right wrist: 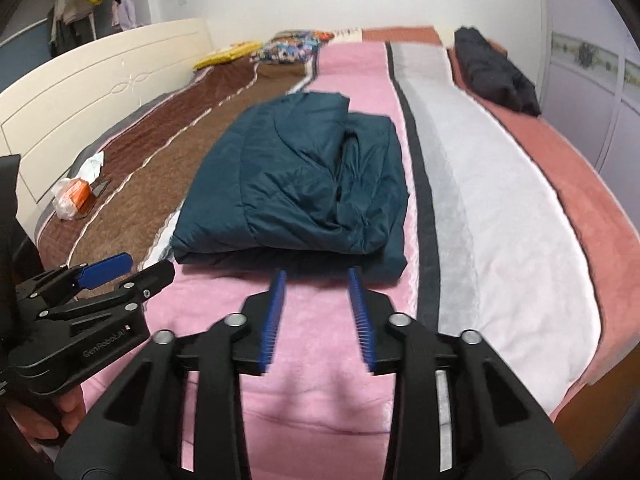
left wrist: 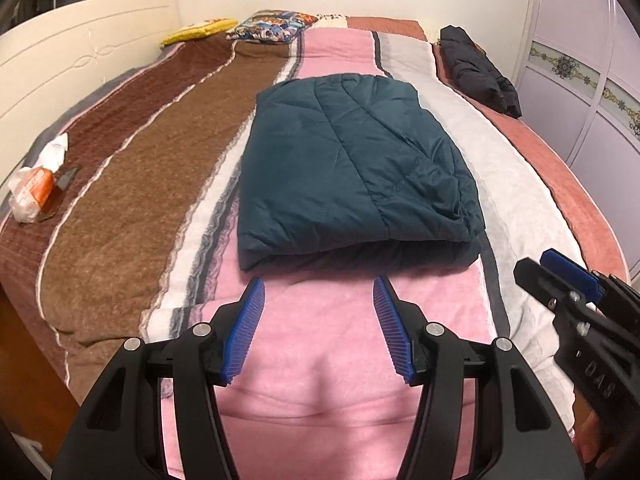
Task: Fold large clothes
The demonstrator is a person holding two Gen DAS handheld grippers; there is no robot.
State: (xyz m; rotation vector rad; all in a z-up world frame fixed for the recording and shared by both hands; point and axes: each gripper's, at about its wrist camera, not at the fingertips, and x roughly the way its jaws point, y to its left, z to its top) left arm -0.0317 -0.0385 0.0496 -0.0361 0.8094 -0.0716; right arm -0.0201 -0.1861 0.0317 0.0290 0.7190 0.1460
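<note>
A dark teal quilted jacket (left wrist: 352, 168) lies folded into a compact rectangle on the pink stripe of the bed; it also shows in the right wrist view (right wrist: 296, 184). My left gripper (left wrist: 319, 286) is open and empty, just short of the jacket's near edge, above the pink blanket. My right gripper (right wrist: 316, 276) is open and empty, also just short of the near edge. Each gripper shows in the other's view: the right one (left wrist: 560, 276) at the right side, the left one (right wrist: 128, 268) at the left.
The striped blanket (left wrist: 160, 184) covers the bed. A folded black jacket (left wrist: 476, 68) lies at the far right edge. A tissue pack in a plastic bag (left wrist: 34, 188) lies left by the cream headboard (left wrist: 60, 56). Pillows (left wrist: 268, 26) are at the far end. A lilac wardrobe (left wrist: 592, 80) stands right.
</note>
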